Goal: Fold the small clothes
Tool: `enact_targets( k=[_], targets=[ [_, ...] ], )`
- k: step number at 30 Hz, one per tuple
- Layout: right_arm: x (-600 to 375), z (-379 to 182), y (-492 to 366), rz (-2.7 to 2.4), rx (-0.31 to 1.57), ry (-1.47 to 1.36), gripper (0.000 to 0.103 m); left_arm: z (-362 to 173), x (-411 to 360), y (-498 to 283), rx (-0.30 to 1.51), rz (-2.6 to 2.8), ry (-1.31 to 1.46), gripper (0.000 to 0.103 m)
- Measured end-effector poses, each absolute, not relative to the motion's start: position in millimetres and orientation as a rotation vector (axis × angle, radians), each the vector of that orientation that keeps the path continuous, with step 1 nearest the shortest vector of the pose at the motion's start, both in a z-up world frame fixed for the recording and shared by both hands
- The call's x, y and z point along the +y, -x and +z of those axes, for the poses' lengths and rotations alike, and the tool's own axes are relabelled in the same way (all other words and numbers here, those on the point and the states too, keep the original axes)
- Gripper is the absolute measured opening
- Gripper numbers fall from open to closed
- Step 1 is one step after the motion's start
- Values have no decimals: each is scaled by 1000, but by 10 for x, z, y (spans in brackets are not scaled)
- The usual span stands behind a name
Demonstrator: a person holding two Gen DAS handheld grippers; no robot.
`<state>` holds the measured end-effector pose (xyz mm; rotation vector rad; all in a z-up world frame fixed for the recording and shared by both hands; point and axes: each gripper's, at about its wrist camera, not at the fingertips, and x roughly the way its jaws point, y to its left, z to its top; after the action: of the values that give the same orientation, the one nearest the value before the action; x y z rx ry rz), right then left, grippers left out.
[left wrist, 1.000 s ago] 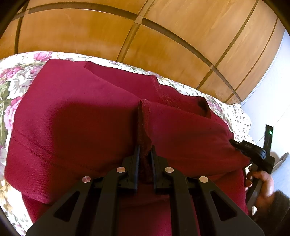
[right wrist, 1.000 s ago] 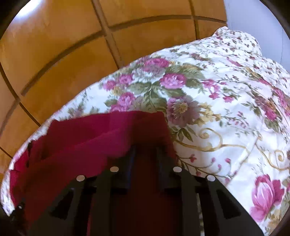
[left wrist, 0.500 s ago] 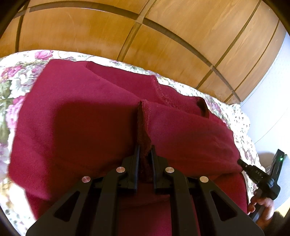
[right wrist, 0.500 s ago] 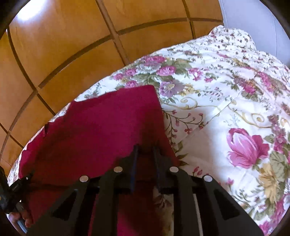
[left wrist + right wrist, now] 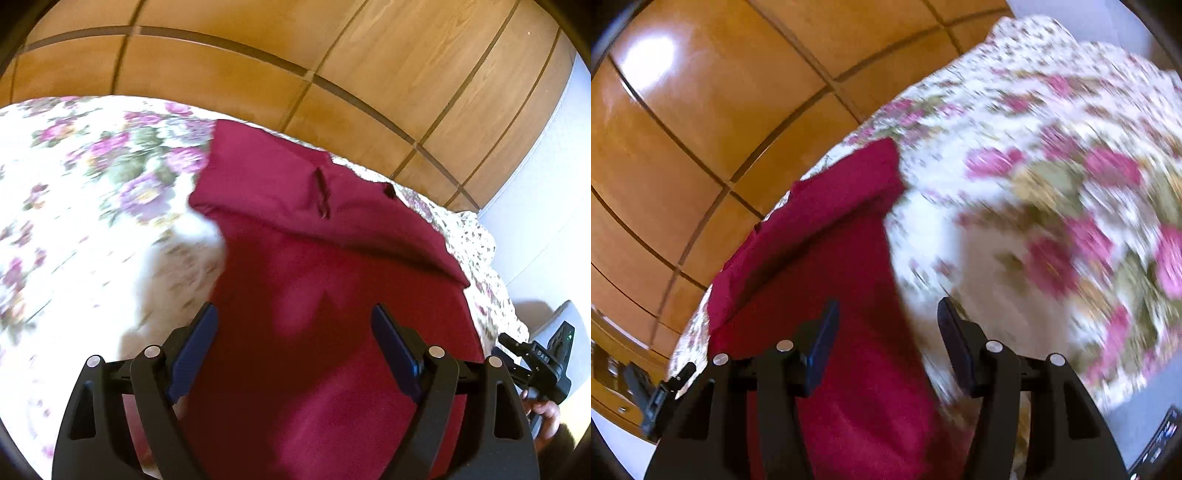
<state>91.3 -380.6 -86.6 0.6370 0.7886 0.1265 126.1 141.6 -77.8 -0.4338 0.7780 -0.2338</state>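
Observation:
A dark red garment (image 5: pixel 332 295) lies on the floral bedspread (image 5: pixel 85 229), its far part folded over the near part with a fold edge running across it. My left gripper (image 5: pixel 293 319) is open and empty above its near part. The garment also shows in the right wrist view (image 5: pixel 827 266). My right gripper (image 5: pixel 886 314) is open and empty over the garment's right edge. The right gripper also shows at the right edge of the left wrist view (image 5: pixel 535 365). The left one shows low left in the right wrist view (image 5: pixel 661 395).
A wooden panelled headboard (image 5: pixel 295 55) runs along the far side of the bed. A pale wall (image 5: pixel 554 166) stands at the right. The bedspread (image 5: pixel 1052 184) spreads to the right of the garment. A dark device (image 5: pixel 1156 443) sits at the lower right corner.
Both grippers have let go of the red garment and opened. Both have pulled back from it, and the folded layer now lies flat on the bed.

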Motion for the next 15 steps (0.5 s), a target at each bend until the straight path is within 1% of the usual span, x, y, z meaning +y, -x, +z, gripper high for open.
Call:
enact_targets(
  k=[3,5,6,7,8,12,15],
  targets=[
    [-3908,-946,-677,160,813,-663,54,-855,1590,-1038,809,-232,470,82],
    [-3947,-1013,-549,188,834,-656,54,-927,1677,-924,840,-246,494,68],
    [-3953,-1061,-490,203,851,-654,53,-955,1711,-887,851,-254,499,64],
    [-3962,-1116,-434,213,865,-660,53,-986,1734,-826,859,-266,504,56],
    [-3990,-1166,-375,223,873,-671,53,-1015,1766,-755,867,-284,515,51],
    [-4053,-1419,-294,274,917,-765,52,-1106,1841,-539,885,-351,589,44],
    [-4084,-1586,-290,318,956,-832,52,-1140,1833,-444,911,-413,617,43]
  ],
)
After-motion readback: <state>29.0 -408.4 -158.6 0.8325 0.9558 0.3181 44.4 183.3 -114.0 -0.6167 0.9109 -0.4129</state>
